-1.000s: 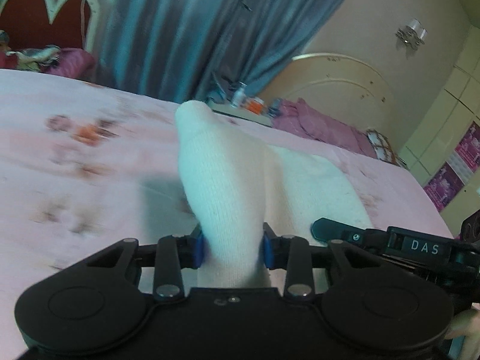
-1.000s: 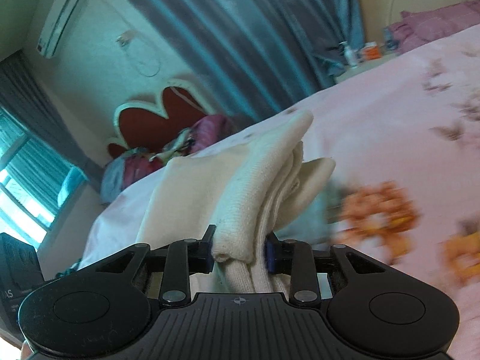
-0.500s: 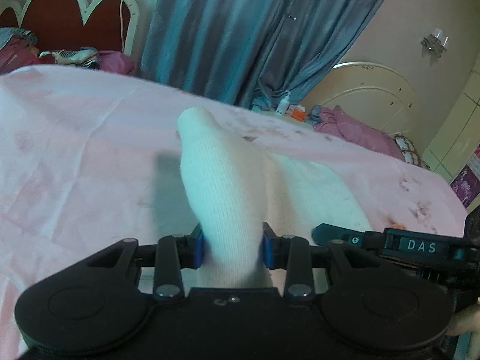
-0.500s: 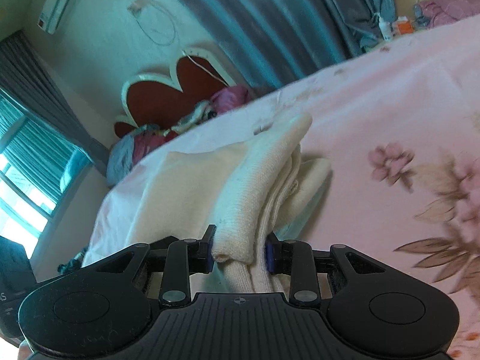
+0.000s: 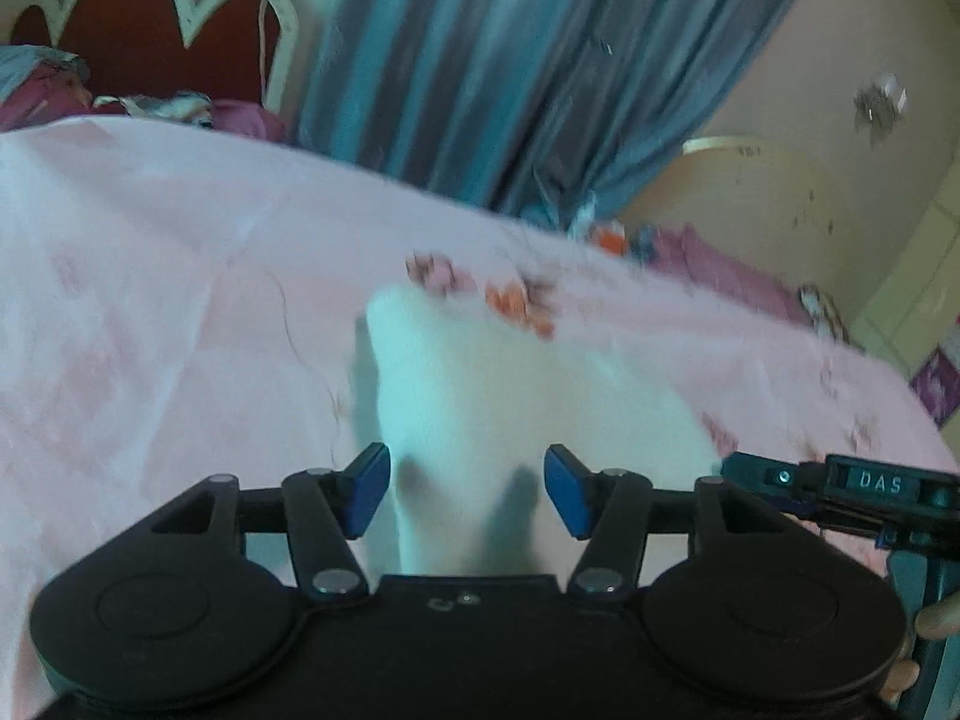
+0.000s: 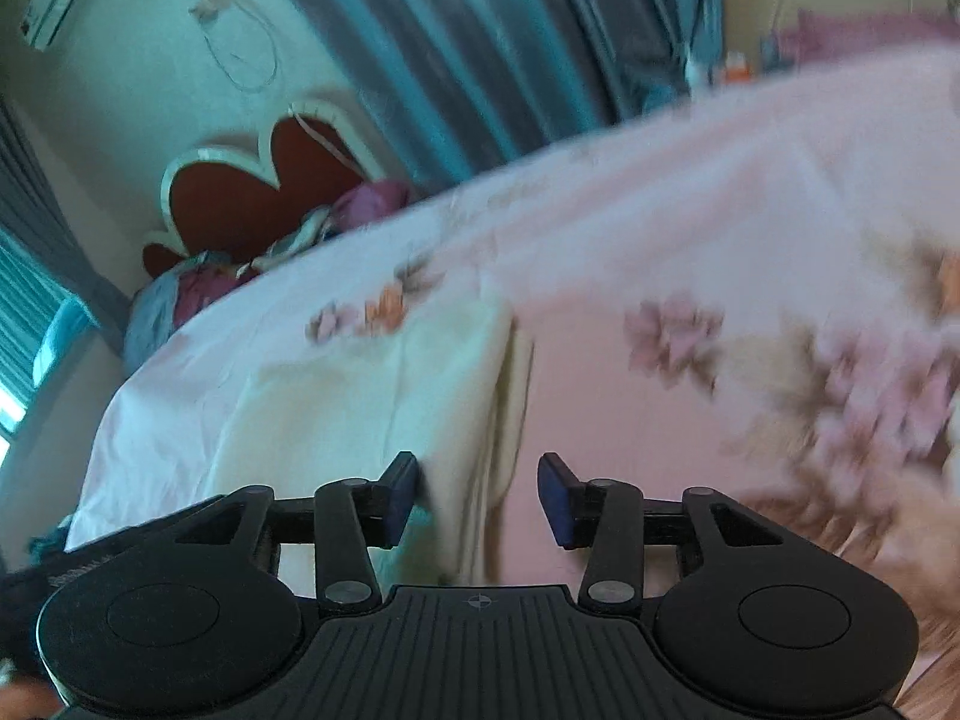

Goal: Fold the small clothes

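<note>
Here we have both tools spread wide over the bed (image 5: pixel 150 300), and neither has hold of anything. In the left wrist view, the left tool (image 5: pixel 467 491) shows its blue pads (image 5: pixel 366 489) standing well apart, with the white garment (image 5: pixel 480 420) lying between them and running forward from under the tool body. The cloth does not fill the gap; we can see a slip of shadow beside each pad, so the pads are not pressing it. The garment rises to a rounded peak ahead of the tool and spreads away to the right across the pink floral bedsheet. At the far right edge of that view sits the black body of the right tool (image 5: pixel 840 486), lettered "DAS".

In the right wrist view, our right tool (image 6: pixel 477 498) is likewise spread, its pads (image 6: pixel 555 498) apart. The cream garment (image 6: pixel 372 414) lies flat on the sheet, mostly to the left of the gap, and its layered right edge runs down between the pads. Whether the left pad touches the cloth we cannot tell, as the picture is blurred there.

Behind the bed we see a red scalloped headboard (image 5: pixel 150 42) and blue curtains (image 5: pixel 528 60).
</note>
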{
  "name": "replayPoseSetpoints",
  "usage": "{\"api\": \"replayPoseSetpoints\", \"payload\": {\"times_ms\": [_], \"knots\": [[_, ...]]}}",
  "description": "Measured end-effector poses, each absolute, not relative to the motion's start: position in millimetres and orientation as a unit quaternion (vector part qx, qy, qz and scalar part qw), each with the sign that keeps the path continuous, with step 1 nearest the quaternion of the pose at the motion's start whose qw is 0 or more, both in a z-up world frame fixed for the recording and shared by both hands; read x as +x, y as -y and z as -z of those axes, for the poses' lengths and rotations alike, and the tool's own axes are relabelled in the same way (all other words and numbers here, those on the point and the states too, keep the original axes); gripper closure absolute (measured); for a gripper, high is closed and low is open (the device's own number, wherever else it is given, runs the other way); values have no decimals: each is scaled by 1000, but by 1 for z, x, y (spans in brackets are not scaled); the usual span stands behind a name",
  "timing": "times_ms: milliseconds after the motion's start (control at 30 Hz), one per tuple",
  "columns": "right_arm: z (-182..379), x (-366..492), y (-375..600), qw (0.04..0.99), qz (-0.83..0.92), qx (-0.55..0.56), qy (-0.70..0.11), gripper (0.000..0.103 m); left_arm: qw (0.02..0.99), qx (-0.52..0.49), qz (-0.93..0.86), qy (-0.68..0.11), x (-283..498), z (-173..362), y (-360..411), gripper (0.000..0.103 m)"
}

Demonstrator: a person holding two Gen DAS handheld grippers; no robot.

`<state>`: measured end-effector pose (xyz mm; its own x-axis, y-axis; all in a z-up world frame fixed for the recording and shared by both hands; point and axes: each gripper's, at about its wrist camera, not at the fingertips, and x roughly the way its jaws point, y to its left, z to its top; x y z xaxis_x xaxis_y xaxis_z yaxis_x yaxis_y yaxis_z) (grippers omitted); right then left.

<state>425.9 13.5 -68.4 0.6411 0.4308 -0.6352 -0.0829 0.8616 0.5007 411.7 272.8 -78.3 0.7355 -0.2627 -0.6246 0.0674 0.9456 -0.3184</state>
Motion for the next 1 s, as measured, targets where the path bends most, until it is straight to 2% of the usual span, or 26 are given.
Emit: {"api": "replayPoseSetpoints", "payload": {"times_ms": [133,333,467,700,1000], "knots": [[61,437,-41,884,-181,191,-386,60,921,-128,84,-358,429,81,-267,57],[94,461,-70,886,-135,123,-426,61,912,-120,68,-385,441,102,-266,51],[100,460,-58,876,-134,150,-438,60,916,-102,65,-383,428,96,-263,51],[63,418,-47,889,-144,157,-405,60,918,-81,67,-383,400,77,-256,53],[64,351,-46,879,-161,143,-426,60,911,-61,71,-401,358,79,-245,51]]}}
